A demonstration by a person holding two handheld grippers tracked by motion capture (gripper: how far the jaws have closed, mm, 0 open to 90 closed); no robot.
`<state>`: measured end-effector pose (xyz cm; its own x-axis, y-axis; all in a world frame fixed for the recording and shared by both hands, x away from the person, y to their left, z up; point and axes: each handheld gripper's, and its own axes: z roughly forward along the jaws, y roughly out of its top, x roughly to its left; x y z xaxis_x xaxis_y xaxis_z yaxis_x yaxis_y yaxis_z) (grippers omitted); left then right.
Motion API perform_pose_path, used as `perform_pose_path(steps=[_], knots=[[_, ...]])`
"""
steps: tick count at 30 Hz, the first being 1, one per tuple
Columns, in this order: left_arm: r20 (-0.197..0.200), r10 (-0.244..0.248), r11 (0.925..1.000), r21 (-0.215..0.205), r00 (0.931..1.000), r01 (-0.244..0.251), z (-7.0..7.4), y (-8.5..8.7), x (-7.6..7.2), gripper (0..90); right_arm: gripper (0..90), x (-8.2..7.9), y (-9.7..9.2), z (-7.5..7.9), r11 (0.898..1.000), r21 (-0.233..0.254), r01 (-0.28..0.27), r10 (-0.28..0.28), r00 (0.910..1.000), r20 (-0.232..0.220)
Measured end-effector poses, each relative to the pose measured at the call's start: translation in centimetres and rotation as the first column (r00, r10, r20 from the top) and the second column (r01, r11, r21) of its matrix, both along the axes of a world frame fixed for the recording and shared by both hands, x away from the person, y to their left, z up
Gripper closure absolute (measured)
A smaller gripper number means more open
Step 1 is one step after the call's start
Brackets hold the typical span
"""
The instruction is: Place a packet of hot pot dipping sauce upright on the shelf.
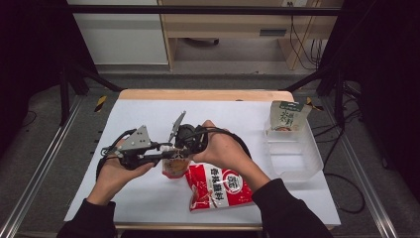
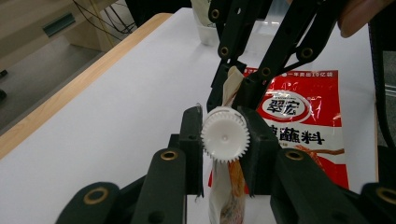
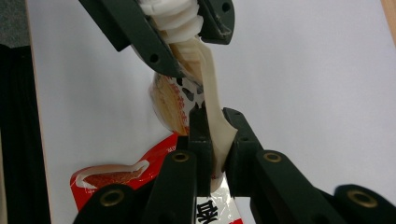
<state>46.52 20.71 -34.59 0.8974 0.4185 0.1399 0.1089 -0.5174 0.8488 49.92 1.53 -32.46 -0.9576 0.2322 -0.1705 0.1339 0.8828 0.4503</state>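
I see a small spouted pouch [image 1: 174, 167] held above the bench [image 1: 148, 111] near its front middle, gripped from both sides. The left tongs [image 2: 225, 140] are clenched on its white ribbed cap [image 2: 225, 140]; in the left gripper view the cap sits squarely between the two jaws, end-on to the camera. The right tongs [image 3: 215, 140] are clenched on the pouch's pale flattened edge [image 3: 215, 126], just below the spout.

Directly beside the pouch, on the side toward the person, a red packet [image 1: 218, 187] lies flat on the bench, partly under the right forearm. Its label carries white Chinese characters and a round emblem; in the left gripper view I read "翠宏" inside the emblem, with larger characters below cut off by the jaws.

Well apart, at the bench's far right, a clear plastic bin [image 1: 297, 156] holds a green and white bag [image 1: 287, 116] standing upright at its far end. The bag's writing is too small to read.

The pouch's own print is brown and orange; its text is hidden by the tongs. The bench has a white surface with a wooden far edge.
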Motion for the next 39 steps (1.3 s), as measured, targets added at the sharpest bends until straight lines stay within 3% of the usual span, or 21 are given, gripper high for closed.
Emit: perform_pose_path(steps=[6, 15, 17, 21, 25, 30, 34, 39], knots=[[-0.015, 0.011, 0.9997, -0.022, 0.9998, -0.012, -0.1, 0.3, 0.2, 72.4, 85.3, 0.0, -0.1, 0.4, 1.000, 0.018, 0.009, -0.010, 0.9998, 0.018], [0.002, 0.027, 0.9974, -0.068, 0.9996, -0.027, 0.2, 0.8, 0.1, 67.6, 86.4, -0.1, -0.1, 1.5, 1.000, 0.016, 0.003, -0.003, 0.9991, 0.043], [-0.004, 0.036, 0.9945, -0.098, 0.9994, -0.036, 0.4, 1.1, 0.2, 59.6, 86.5, 0.1, -0.5, 1.9, 1.000, 0.020, 0.003, -0.004, 0.9988, 0.048], [-0.008, 0.047, 0.9932, -0.106, 0.9988, -0.048, 0.4, 1.3, 0.2, 45.7, 86.5, 0.4, -1.2, 2.4, 1.000, 0.018, 0.016, -0.017, 0.9982, 0.057], [-0.024, 0.058, 0.9899, -0.128, 0.9980, -0.061, 0.4, 1.6, 0.4, 39.7, 86.5, 0.6, -2.3, 3.0, 0.999, 0.031, 0.030, -0.032, 0.9978, 0.058], [-0.014, 0.085, 0.9879, -0.129, 0.9963, -0.086, 0.3, 1.9, 0.5, 29.5, 86.4, 0.7, -3.6, 3.6, 0.998, 0.043, 0.043, -0.046, 0.9968, 0.065], [-0.019, 0.133, 0.9825, -0.129, 0.9909, -0.134, -0.5, 2.1, 0.9, 16.7, 86.5, 0.7, -5.2, 4.2, 0.996, 0.058, 0.064, -0.069, 0.9934, 0.092], [-0.025, 0.177, 0.9719, -0.152, 0.9838, -0.179, -1.4, 2.5, 1.2, 13.1, 86.4, 0.4, -6.8, 4.7, 0.994, 0.071, 0.078, -0.085, 0.9908, 0.106]])
